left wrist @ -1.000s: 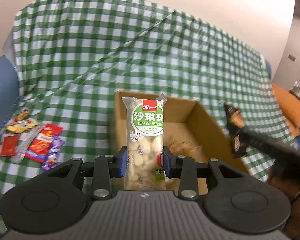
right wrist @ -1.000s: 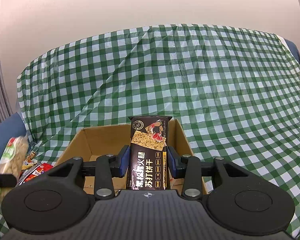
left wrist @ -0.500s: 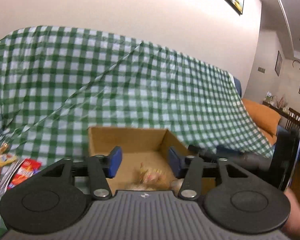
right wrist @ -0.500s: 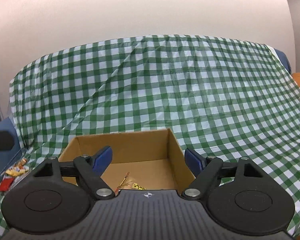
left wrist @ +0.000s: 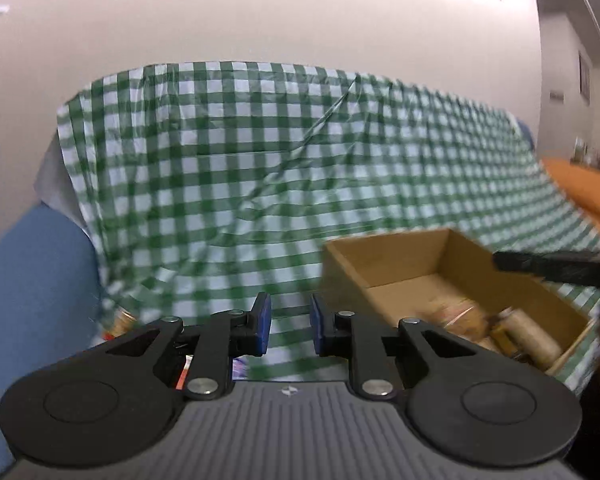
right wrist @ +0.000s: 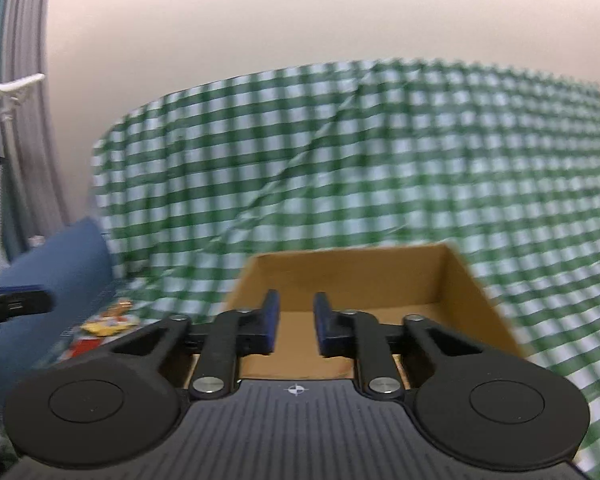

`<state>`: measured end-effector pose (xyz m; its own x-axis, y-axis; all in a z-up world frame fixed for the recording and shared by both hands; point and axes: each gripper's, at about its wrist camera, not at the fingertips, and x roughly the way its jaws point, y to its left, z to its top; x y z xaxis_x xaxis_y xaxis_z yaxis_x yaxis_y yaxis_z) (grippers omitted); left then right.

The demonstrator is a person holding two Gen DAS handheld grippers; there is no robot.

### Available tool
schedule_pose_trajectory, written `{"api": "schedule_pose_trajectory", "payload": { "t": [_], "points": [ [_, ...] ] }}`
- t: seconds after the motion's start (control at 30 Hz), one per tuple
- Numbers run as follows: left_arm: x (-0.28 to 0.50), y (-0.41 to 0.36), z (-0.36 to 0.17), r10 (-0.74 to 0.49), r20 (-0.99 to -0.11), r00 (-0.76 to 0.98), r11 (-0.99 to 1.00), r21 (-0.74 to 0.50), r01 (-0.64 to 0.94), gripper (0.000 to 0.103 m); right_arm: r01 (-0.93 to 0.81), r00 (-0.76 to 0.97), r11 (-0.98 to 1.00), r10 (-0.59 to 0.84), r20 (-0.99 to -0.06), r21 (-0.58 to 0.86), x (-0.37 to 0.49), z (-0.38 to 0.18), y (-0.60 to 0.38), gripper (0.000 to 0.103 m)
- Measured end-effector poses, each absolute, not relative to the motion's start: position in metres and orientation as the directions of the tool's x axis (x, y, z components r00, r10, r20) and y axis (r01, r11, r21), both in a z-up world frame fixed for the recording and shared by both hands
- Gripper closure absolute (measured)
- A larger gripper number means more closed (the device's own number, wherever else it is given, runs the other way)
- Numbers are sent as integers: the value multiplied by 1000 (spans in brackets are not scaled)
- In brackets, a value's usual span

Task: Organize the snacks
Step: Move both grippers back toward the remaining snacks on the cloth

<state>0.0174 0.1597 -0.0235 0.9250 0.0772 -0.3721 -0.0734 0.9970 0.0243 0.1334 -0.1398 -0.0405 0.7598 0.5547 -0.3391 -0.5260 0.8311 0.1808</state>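
Note:
The cardboard box (left wrist: 400,256) sits on the green checked cloth (left wrist: 260,168), right of my left gripper (left wrist: 290,322). Its jaws are closing with a narrow gap and nothing between them. Several snacks lie in the box, among them a pale roll pack (left wrist: 532,336). My right gripper (right wrist: 296,320) hangs over the near edge of the box (right wrist: 360,276); its jaws are also closing, with nothing between them. Loose snack packets (right wrist: 108,322) lie on the cloth to the left, and in the left wrist view they are mostly hidden behind the gripper.
A blue sofa arm (left wrist: 32,280) rises at the left. The other gripper shows as a black bar (left wrist: 552,268) over the box's right side. An orange cushion (left wrist: 576,188) lies far right. A curtain (right wrist: 20,140) hangs at the left wall.
Both grippers let go of their packs, the sachima pack and the dark cracker pack, over the box, opened wide, then narrowed. The left gripper swung left, off the box.

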Motion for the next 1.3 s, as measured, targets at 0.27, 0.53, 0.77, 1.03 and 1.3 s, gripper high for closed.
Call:
{"api": "schedule_pose_trajectory", "payload": {
  "t": [0.27, 0.53, 0.77, 1.03, 1.3],
  "points": [
    [20, 213, -83, 128, -478, 869, 975, -99, -199, 86, -656, 643, 731, 672, -368, 189, 110, -46, -83, 85],
    [28, 244, -83, 160, -464, 872, 941, -195, -276, 86, -781, 513, 605, 763, -393, 155, 91, -60, -6, 85],
    [42, 268, -100, 214, -491, 845, 899, -238, -366, 86, -788, 472, 589, 763, -442, 176, 86, -88, 50, 85],
    [63, 291, -122, 241, -560, 793, 862, -252, -440, 86, -723, 519, 674, 676, -523, 154, 110, -122, 103, 71],
    [99, 290, -143, 297, -600, 743, 879, -133, -458, 81, -662, 521, 729, 615, -592, 174, 147, -160, 133, 52]
  ]
}}
